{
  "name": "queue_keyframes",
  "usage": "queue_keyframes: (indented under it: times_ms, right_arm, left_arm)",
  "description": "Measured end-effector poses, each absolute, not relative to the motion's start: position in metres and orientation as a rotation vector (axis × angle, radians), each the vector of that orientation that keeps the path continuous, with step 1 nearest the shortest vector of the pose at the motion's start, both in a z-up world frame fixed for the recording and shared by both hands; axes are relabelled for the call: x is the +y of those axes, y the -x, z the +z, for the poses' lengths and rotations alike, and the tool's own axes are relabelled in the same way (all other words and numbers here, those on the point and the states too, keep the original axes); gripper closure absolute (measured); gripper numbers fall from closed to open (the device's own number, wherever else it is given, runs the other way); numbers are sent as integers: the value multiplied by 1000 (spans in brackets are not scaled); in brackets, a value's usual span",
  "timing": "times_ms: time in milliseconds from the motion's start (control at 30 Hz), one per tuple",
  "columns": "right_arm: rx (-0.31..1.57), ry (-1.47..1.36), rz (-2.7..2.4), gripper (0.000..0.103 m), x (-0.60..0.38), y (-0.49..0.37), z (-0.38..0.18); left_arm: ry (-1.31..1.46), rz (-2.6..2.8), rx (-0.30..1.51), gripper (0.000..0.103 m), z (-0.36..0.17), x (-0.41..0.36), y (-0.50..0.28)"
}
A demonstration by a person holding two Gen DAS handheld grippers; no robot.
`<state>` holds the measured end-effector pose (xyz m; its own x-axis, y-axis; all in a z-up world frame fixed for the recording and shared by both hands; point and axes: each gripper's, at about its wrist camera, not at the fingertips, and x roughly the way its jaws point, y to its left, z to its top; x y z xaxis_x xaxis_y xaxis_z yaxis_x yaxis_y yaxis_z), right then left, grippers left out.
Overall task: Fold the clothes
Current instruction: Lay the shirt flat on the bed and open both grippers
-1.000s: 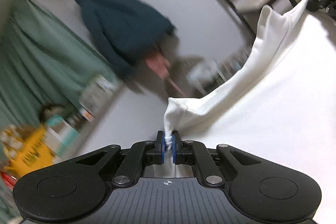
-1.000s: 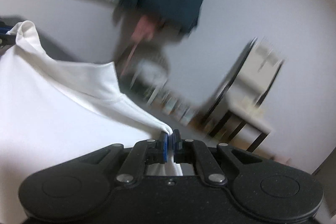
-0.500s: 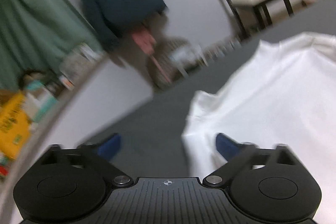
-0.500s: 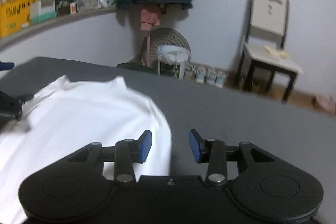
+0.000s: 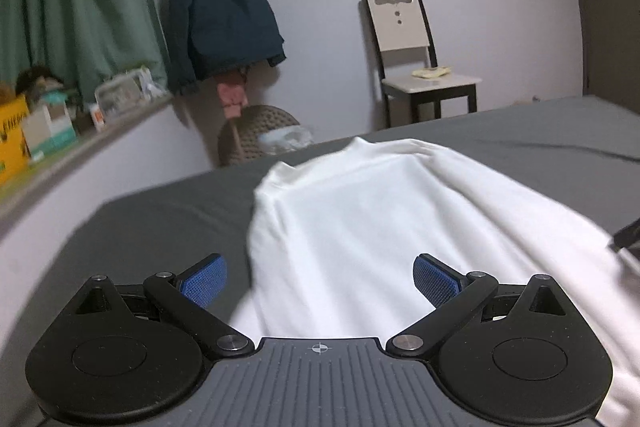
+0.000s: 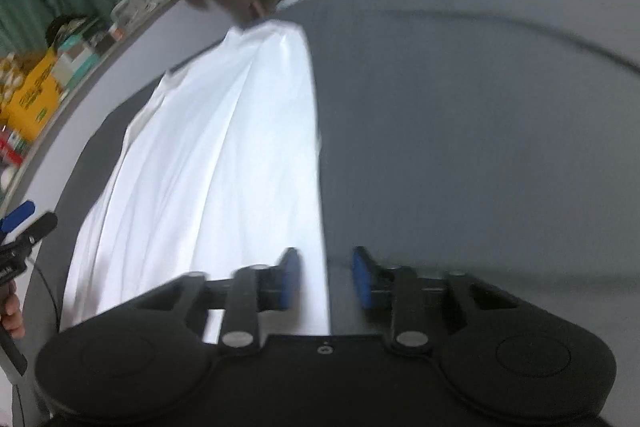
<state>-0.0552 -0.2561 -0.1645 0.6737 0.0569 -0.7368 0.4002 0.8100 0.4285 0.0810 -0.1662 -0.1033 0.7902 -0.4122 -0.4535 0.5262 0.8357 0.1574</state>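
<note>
A white long-sleeved garment (image 5: 372,223) lies spread on the grey bed surface (image 5: 152,227), its collar end pointing to the far edge. My left gripper (image 5: 319,281) hovers over the garment's near left part, wide open with nothing between its blue pads. In the right wrist view the same garment (image 6: 224,155) runs away from me in a long strip. My right gripper (image 6: 325,277) stands open over its right edge, one blue pad over the cloth and the other over bare grey surface. The left gripper's tip (image 6: 18,227) shows at the far left.
A dark jacket (image 5: 216,11) hangs on the wall beside green curtains (image 5: 72,3). A chair (image 5: 420,55) and a woven basket (image 5: 256,135) stand beyond the bed. A ledge (image 5: 48,147) with boxes runs along the left. Bare grey surface (image 6: 480,147) lies right of the garment.
Both grippers were shut on the garment's corners and held it up; they have let go and opened. The garment now lies flat, and the right gripper has tilted down over its edge.
</note>
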Motion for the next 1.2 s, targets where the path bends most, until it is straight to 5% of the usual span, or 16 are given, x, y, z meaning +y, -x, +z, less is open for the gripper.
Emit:
queue_keyframes:
  times_ms: [167, 333, 500, 600, 667, 867, 933, 967, 1200]
  right_arm:
    - [727, -582, -281, 101, -263, 59, -148]
    - [500, -455, -590, 101, -316, 82, -110]
    - [485, -475, -651, 100, -376, 79, -127]
    - [521, -543, -679, 92, -386, 82, -138]
    - [564, -532, -714, 65, -383, 88, -134]
    - [696, -683, -631, 63, -376, 111, -132]
    - [725, -740, -603, 71, -379, 108, -144]
    - [719, -753, -618, 96, -380, 109, -147]
    - [512, -629, -818, 100, -395, 129, -102]
  left_arm:
    - [-136, -513, 469, 3, -129, -174, -66]
    - [-67, -575, 521, 3, -161, -191, -58]
    - [-146, -671, 532, 3, -183, -210, -42]
    - [-215, -683, 539, 3, -193, -216, -35]
    - [-229, -669, 559, 3, -200, -215, -33]
    - [-202, -637, 585, 3, -214, -209, -31]
    - [-218, -635, 582, 0, -214, -212, -28]
    - [-223, -634, 581, 0, -213, -213, -27]
    - [-214, -637, 582, 0, -212, -213, -29]
